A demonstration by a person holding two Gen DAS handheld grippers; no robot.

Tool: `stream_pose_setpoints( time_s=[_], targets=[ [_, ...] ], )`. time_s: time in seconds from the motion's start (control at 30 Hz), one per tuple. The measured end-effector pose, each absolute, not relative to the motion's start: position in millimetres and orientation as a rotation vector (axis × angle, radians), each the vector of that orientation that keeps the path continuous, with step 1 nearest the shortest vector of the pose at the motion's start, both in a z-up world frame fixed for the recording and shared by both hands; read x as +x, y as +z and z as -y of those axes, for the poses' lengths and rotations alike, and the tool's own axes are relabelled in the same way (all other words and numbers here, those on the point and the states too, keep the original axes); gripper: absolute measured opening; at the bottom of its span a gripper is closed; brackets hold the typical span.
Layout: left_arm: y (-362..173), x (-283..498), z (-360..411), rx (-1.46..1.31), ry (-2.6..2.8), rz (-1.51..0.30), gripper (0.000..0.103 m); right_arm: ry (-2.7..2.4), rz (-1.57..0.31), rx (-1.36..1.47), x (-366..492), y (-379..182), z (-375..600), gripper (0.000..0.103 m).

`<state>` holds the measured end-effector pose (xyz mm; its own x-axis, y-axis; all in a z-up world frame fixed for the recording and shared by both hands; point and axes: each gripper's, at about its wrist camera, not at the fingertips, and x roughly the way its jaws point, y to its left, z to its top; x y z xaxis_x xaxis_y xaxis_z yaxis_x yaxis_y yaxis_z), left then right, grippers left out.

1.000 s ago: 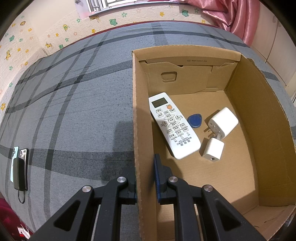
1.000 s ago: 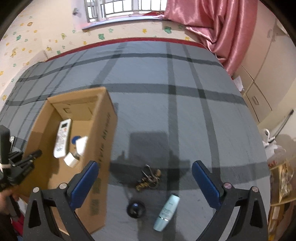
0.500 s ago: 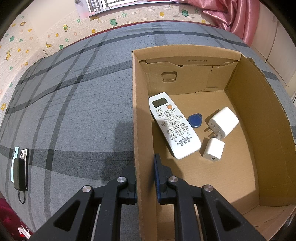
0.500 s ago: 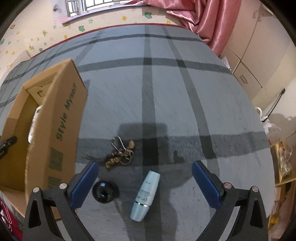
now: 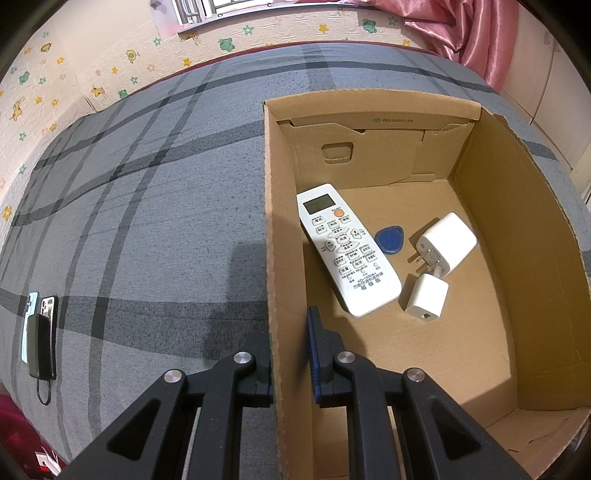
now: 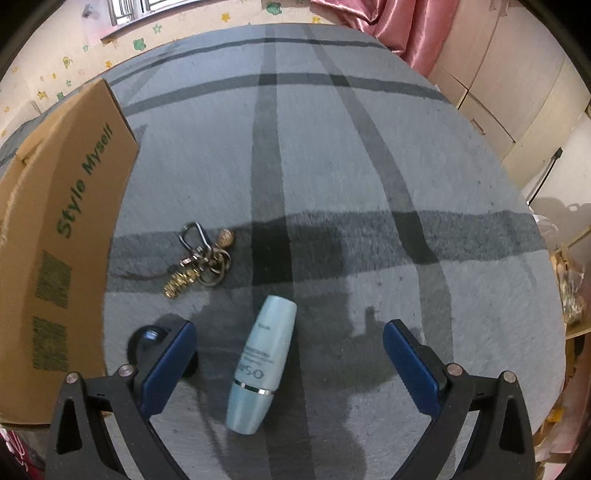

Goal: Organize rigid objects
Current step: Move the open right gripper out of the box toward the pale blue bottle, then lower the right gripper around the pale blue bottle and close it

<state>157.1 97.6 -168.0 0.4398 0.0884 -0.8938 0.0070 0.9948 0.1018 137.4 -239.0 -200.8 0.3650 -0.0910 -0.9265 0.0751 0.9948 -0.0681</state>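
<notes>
Corrugated cardboard box [image 5: 286, 258] wall sits clamped in the left gripper [image 5: 290, 343]; a white plastic remote [image 5: 347, 247] lies inside. The right gripper [image 6: 290, 345], fingers wide apart, straddles a smooth pale-blue bottle [image 6: 264, 363] lying on the grey plaid bedspread [image 6: 332, 166]. Pink satin curtain [image 6: 376, 22] beyond.

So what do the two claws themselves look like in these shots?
Both look alike. The left claw has matte black angular finger arms with triangular cut-outs, round silver pivot screws and flat dark blue pads on the inner faces. The right claw shows the same black frame, silver screws and blue pads. No cables, printed markings, sleeves or hands show in either view.
</notes>
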Motion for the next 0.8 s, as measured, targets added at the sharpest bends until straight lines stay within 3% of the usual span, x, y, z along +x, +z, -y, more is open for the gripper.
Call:
stream_pose_setpoints(
  time_s=[0.13, 0.4, 0.5, 0.57, 0.8],
  targets=[
    [-168, 157, -96, 0.102, 0.053, -1.115, 0.014, -0.114, -1.214, -0.007, 135, -212, 242, 0.102],
    [-168, 157, -96, 0.107, 0.056, -1.115, 0.014, -0.097, -1.236, -0.005, 126, -224, 239, 0.082],
    [-169, 157, -95, 0.107, 0.056, -1.115, 0.014, -0.092, -1.235, -0.010, 122, -223, 236, 0.062],
    [-168, 157, -96, 0.106, 0.055, -1.115, 0.014, -0.078, -1.238, -0.001, 123, -221, 235, 0.030],
    [-169, 157, -96, 0.106, 0.055, -1.114, 0.014, -0.047, -1.226, -0.014, 116, -213, 232, 0.026]
  ],
)
